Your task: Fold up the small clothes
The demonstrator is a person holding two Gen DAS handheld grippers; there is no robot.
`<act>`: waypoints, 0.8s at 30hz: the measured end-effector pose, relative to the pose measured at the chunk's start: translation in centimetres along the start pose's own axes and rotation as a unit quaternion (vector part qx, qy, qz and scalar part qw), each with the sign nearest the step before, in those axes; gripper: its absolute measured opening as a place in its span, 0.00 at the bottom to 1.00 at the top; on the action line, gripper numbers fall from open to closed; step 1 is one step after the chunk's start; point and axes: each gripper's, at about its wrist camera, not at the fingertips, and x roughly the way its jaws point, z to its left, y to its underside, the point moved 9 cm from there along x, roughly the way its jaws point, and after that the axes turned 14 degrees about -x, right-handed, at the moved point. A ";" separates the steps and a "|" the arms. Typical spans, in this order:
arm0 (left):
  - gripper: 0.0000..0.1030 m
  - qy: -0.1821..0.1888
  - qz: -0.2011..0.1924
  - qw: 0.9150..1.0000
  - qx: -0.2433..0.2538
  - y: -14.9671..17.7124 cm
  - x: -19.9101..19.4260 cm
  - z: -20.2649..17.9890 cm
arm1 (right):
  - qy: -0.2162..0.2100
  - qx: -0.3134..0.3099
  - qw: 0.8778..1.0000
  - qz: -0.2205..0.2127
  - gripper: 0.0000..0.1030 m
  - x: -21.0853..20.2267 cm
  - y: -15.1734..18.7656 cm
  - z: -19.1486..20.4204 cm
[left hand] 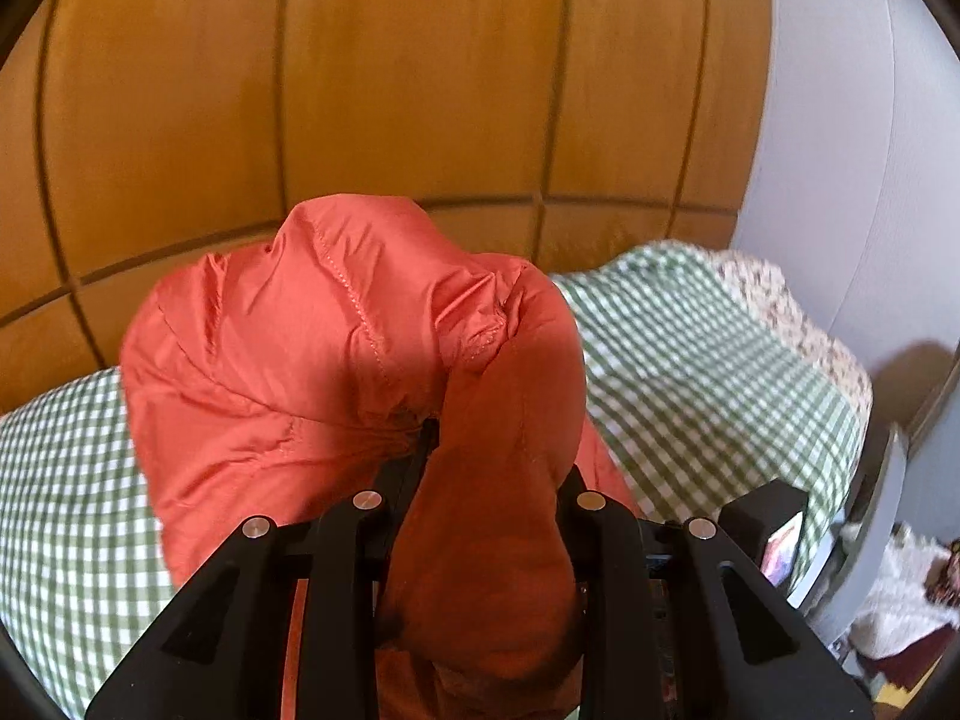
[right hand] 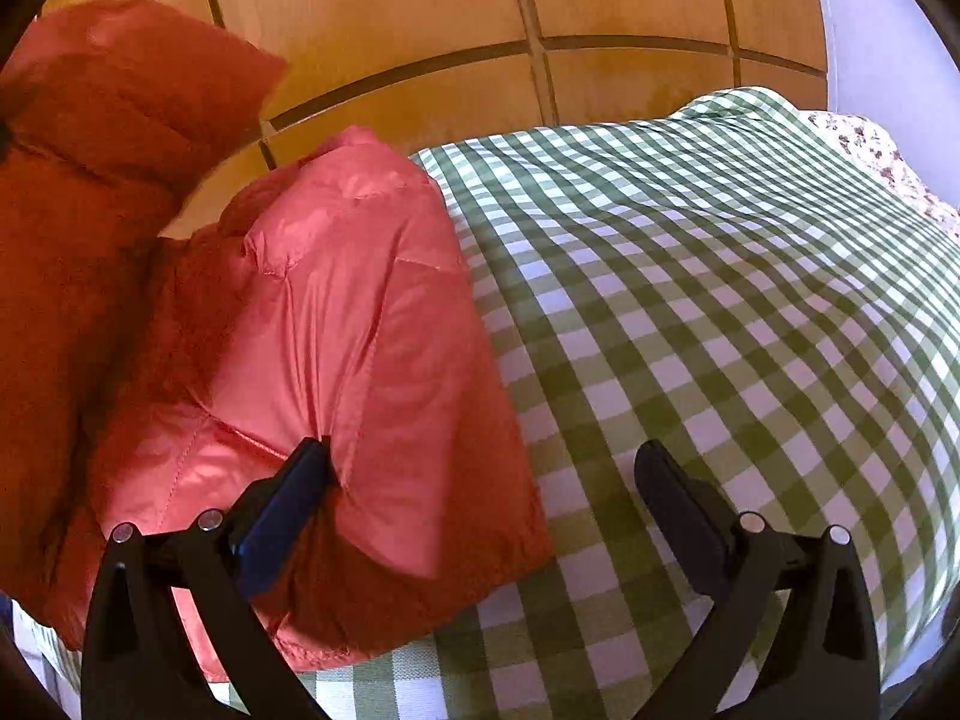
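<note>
Closest in, left gripper (left hand: 486, 516) with jaws clamped on a thick bunched roll of the orange jacket (left hand: 336, 348), lifted clear of the bed (left hand: 690, 360). Rest of the jacket (right hand: 336, 360) heaped toward the bed's near left part, beside the wooden headboard (right hand: 420, 12). Right gripper (right hand: 480, 480) with jaws spread wide, holding nothing, one finger touching the fabric edge. Best done by carrying the lifted part across and laying it flat, the free side pinned. Both tilted downward over the checked cover.
</note>
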 end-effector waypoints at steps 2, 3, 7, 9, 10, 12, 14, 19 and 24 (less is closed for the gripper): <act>0.25 -0.003 0.010 1.000 0.008 0.5 1.1 -0.6 | 0.001 -0.001 1.000 -0.003 0.98 0.0 0.0 0.1; 0.25 -0.004 0.013 1.000 0.012 0.8 1.7 -0.9 | -0.001 0.000 1.000 -0.004 0.98 0.0 0.0 0.0; 0.26 -0.007 0.026 0.999 0.027 1.4 3.5 -1.8 | -0.010 0.009 1.000 -0.006 0.98 0.0 0.2 0.0; 0.27 -0.007 0.029 0.999 0.031 1.6 4.3 -2.0 | -0.011 0.010 1.000 -0.008 0.98 0.0 0.2 -0.1; 0.27 -0.006 0.031 0.999 0.032 1.7 4.7 -2.1 | -0.011 0.011 1.000 -0.009 0.98 0.0 0.2 -0.2; 0.27 -0.002 0.035 0.999 0.036 2.0 5.4 -2.5 | -0.013 0.013 1.000 -0.010 0.98 0.0 0.1 -0.2; 0.27 -0.001 0.036 0.998 0.042 2.2 5.9 -2.9 | -0.017 0.017 1.000 -0.011 0.98 0.0 0.2 -0.3; 0.31 0.005 0.030 0.997 0.068 3.4 6.6 -3.5 | -0.032 0.016 0.999 -0.012 0.98 0.0 0.0 -0.6; 0.39 0.027 0.024 0.997 0.072 4.1 7.0 -3.6 | -0.037 -0.004 0.999 -0.006 0.98 -0.8 -0.3 -1.9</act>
